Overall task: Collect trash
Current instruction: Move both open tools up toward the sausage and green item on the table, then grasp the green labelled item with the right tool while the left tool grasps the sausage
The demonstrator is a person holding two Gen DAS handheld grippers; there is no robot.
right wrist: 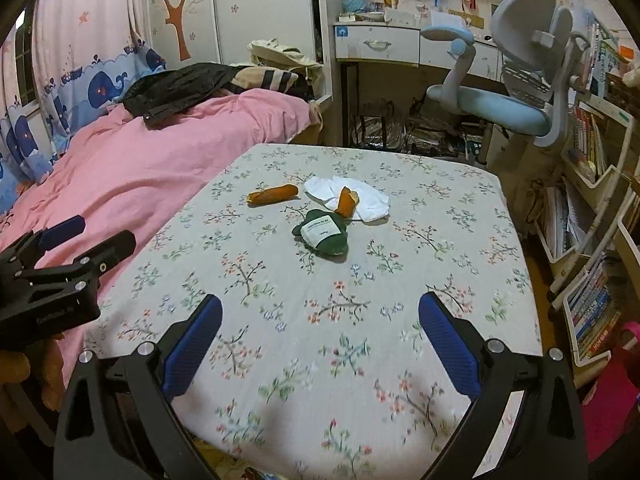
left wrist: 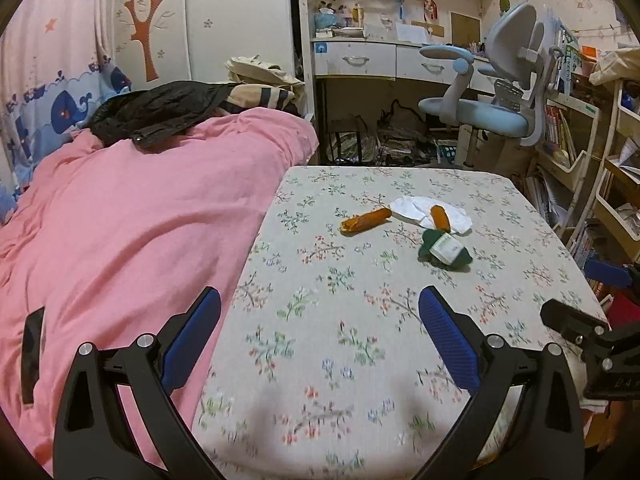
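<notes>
On the floral-cloth table [left wrist: 340,360] [right wrist: 440,240] lie a long orange wrapper [left wrist: 365,221] [right wrist: 273,195], a crumpled white tissue [left wrist: 412,208] [right wrist: 372,200] with a second orange wrapper [left wrist: 440,217] [right wrist: 345,201] on it, and a dark green packet with a white label [left wrist: 444,249] [right wrist: 322,235]. My left gripper [left wrist: 320,344] is open and empty over the table's near left edge. My right gripper [right wrist: 320,340] is open and empty over the near side of the table. Both are well short of the trash.
A bed with a pink quilt [left wrist: 132,220] [right wrist: 140,168] adjoins the table's left side. A blue desk chair [left wrist: 492,108] [right wrist: 512,100] and a desk stand behind. Bookshelves [right wrist: 592,208] line the right. Each gripper shows in the other's view, the right one [left wrist: 592,332] and the left one [right wrist: 60,264].
</notes>
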